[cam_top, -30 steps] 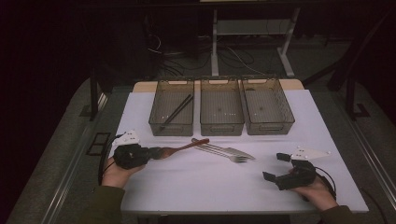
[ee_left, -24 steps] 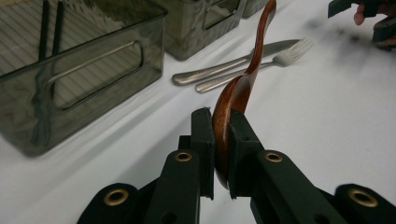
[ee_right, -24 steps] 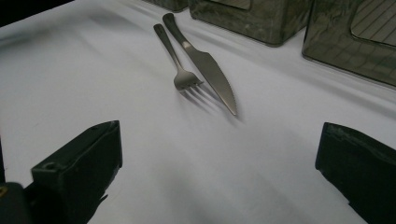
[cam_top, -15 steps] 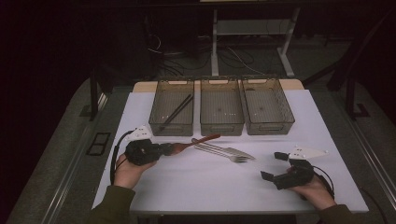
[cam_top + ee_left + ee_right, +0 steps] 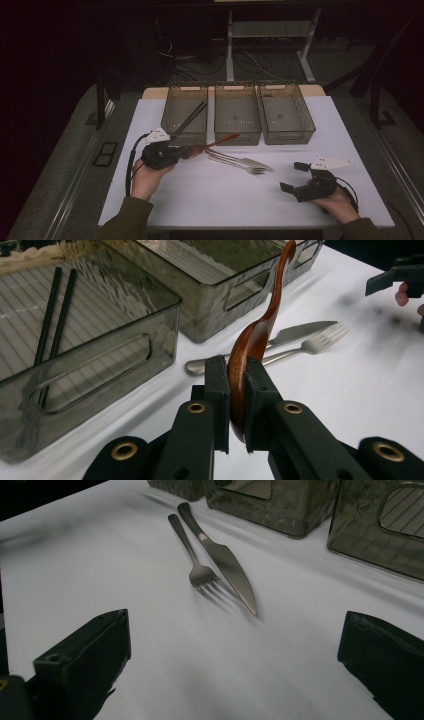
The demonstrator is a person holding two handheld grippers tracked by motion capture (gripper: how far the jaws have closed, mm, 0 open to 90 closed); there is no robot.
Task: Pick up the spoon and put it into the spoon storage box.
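Note:
My left gripper (image 5: 186,151) is shut on the bowl of a brown wooden spoon (image 5: 220,141), held just above the white table in front of the left bin (image 5: 182,136). In the left gripper view the spoon (image 5: 257,335) stands on edge between the pads of my left gripper (image 5: 237,400), and its handle points toward the middle bin (image 5: 235,295). A metal fork (image 5: 250,167) and knife (image 5: 235,157) lie side by side mid-table. My right gripper (image 5: 295,177) rests open at the right. In the right gripper view nothing is between the jaws of my right gripper (image 5: 237,640), and the fork (image 5: 192,555) and knife (image 5: 225,562) lie ahead.
Three clear smoky bins stand in a row at the table's far edge: the left one holds black chopsticks (image 5: 192,117), then come the middle one (image 5: 237,137) and the right one (image 5: 290,136). The table cover (image 5: 210,200) ends near my forearms.
My left gripper has carried the spoon to the right and toward the bins, lifting it slightly. The right gripper, fork and knife have stayed put.

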